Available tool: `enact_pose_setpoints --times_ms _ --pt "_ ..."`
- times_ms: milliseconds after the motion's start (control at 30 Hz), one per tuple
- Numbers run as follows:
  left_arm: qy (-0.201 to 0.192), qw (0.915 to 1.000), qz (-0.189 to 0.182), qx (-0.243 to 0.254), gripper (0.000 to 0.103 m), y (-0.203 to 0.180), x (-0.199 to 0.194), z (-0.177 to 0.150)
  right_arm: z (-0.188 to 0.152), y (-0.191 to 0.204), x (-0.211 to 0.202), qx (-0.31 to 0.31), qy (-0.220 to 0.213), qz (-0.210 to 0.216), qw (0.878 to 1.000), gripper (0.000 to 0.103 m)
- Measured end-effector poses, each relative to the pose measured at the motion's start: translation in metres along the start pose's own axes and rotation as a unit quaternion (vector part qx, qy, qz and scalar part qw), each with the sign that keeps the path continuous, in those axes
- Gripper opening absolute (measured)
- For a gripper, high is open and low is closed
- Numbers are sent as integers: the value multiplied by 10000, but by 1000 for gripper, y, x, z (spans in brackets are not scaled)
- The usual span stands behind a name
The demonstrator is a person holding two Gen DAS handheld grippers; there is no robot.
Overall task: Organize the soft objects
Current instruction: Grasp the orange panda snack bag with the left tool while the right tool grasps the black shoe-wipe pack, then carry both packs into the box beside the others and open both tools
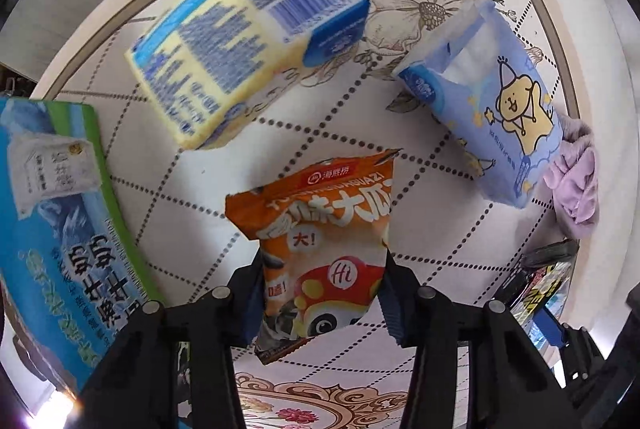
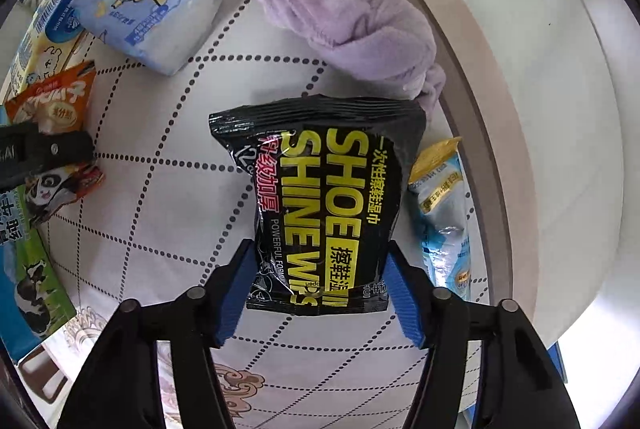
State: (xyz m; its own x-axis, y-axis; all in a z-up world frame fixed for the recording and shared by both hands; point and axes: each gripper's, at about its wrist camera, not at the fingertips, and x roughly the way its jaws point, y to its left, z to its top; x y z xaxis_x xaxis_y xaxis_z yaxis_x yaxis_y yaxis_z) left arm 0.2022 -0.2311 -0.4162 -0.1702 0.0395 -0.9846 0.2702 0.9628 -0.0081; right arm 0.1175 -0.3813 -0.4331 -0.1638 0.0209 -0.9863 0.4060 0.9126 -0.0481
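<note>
An orange snack bag [image 1: 332, 213] lies on the patterned tablecloth [image 1: 192, 237], and my left gripper [image 1: 324, 289] is shut on its lower half, the pads pressing in both sides. In the right wrist view a black shoe-wipes pack [image 2: 328, 205] lies flat. My right gripper [image 2: 320, 269] is shut on it, blue pads against its narrowed lower edges. The orange snack bag [image 2: 52, 105] also shows at that view's left edge. A purple towel [image 2: 340, 9] lies crumpled just beyond the black pack.
A yellow tissue pack [image 1: 240, 49] and a blue cartoon tissue pack [image 1: 492, 101] lie beyond the orange bag. A blue-green milk carton box [image 1: 60, 229] sits at the left. A light blue sachet [image 2: 444, 213] lies right of the black pack, near the round table's rim [image 2: 492, 149].
</note>
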Motion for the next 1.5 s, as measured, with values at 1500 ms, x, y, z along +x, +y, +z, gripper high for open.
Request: enact_pose_setpoints --times_ms 1500 --pt "-991 9766 -214 -1899 45 373 -105 -128 -60 369 -148 -3206 -990 538 9405 52"
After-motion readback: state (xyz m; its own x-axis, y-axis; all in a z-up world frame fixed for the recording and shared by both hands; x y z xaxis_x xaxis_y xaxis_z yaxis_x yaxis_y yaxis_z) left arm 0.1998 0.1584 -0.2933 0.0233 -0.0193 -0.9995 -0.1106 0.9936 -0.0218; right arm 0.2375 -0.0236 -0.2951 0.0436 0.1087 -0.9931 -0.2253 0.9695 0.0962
